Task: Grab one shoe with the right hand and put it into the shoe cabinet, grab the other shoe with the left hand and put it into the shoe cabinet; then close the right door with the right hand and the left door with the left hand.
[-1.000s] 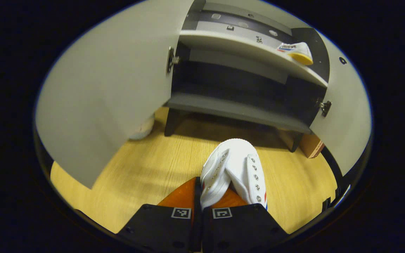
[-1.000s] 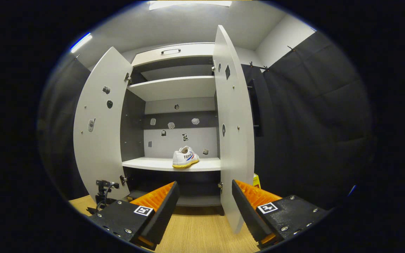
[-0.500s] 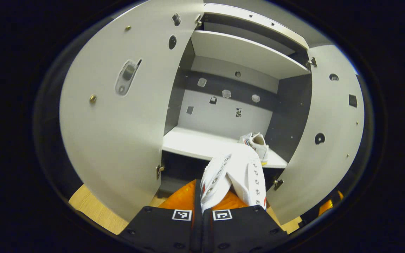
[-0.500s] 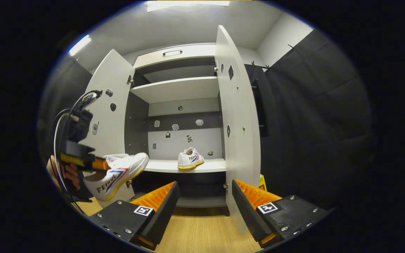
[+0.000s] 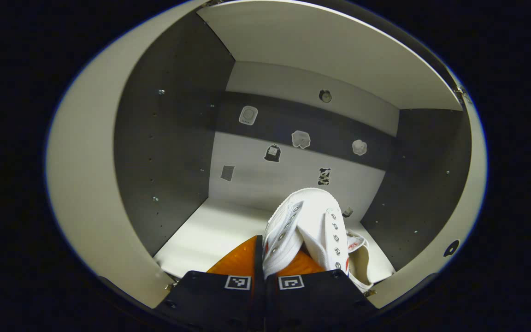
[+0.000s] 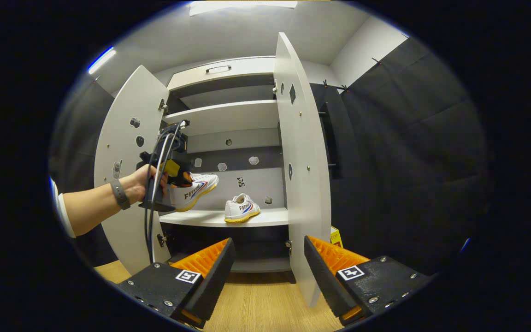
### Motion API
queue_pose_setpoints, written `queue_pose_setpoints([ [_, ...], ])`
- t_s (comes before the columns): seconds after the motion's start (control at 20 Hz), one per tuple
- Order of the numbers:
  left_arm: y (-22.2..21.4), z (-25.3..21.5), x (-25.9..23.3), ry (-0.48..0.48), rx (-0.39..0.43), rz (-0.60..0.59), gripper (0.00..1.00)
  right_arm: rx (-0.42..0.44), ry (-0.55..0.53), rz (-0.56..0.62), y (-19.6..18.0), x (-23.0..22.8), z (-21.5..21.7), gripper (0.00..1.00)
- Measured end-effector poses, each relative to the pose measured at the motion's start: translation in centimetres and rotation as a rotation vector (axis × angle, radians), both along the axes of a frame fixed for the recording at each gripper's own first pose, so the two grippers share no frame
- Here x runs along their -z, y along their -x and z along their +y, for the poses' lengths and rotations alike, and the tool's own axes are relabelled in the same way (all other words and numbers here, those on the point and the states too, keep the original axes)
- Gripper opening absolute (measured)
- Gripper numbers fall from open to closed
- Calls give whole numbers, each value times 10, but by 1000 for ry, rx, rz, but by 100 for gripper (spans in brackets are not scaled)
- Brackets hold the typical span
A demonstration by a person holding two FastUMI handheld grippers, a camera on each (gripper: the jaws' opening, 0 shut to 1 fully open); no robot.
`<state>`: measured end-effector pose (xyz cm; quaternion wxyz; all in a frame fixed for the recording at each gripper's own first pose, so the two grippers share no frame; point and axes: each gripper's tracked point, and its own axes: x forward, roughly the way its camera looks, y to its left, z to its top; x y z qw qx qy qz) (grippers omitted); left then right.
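My left gripper [image 5: 259, 265] is shut on the collar of a white canvas shoe [image 5: 307, 226], held over the cabinet's middle shelf [image 5: 210, 230]. In the right gripper view that same left gripper [image 6: 173, 173], held by a hand [image 6: 138, 184], carries the shoe [image 6: 196, 190] above the shelf [image 6: 265, 216]. The other white shoe [image 6: 241, 208] with a yellow sole stands on the shelf to the right; its edge [image 5: 361, 263] peeks out beside the held shoe. My right gripper [image 6: 265, 272] hangs open and empty in front of the cabinet, low over the floor.
Both cabinet doors stand open: the left door [image 6: 122, 184] and the right door [image 6: 300, 184]. An upper shelf [image 6: 228, 115] sits overhead. The wooden floor [image 6: 256, 309] runs below, and dark cloth [image 6: 399, 161] hangs to the right.
The left gripper has risen from the floor with the shoe and moved forward into the middle compartment. The right gripper has stayed nearly still and open.
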<state>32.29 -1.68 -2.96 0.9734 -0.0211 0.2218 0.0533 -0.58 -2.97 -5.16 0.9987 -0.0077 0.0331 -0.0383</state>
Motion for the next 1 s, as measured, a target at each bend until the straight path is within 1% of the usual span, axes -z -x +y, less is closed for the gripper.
queue_pose_setpoints([
  [0.15, -39, 11, 31, -72, -37, 56, 7, 22, 3, 4, -3, 2, -8, 92],
  [0.3, -49, 23, 58, -108, -83, 108, 8, 39, -14, 33, -3, 18, -14, 92],
  [0.4, -49, 27, 71, -108, -99, 140, 8, 44, -14, 60, -3, 27, -17, 92],
  [0.65, -48, 33, 93, -112, -97, 215, 8, 38, -20, 86, -9, 35, -20, 92],
  [0.75, -52, 30, 94, -85, -91, 202, 10, 35, -21, 83, -12, 36, -19, 92],
  [0.85, -51, 23, 90, -62, -72, 187, 19, 26, -24, 83, -13, 35, -18, 92],
  [0.9, -51, 23, 90, -65, -70, 189, 27, 24, -21, 81, -14, 35, -17, 92],
  [0.95, -49, 22, 88, -69, -66, 191, 29, 23, -19, 80, -14, 34, -18, 92],
  [1.0, -48, 21, 86, -72, -64, 191, 38, 21, -18, 79, -14, 33, -17, 92],
])
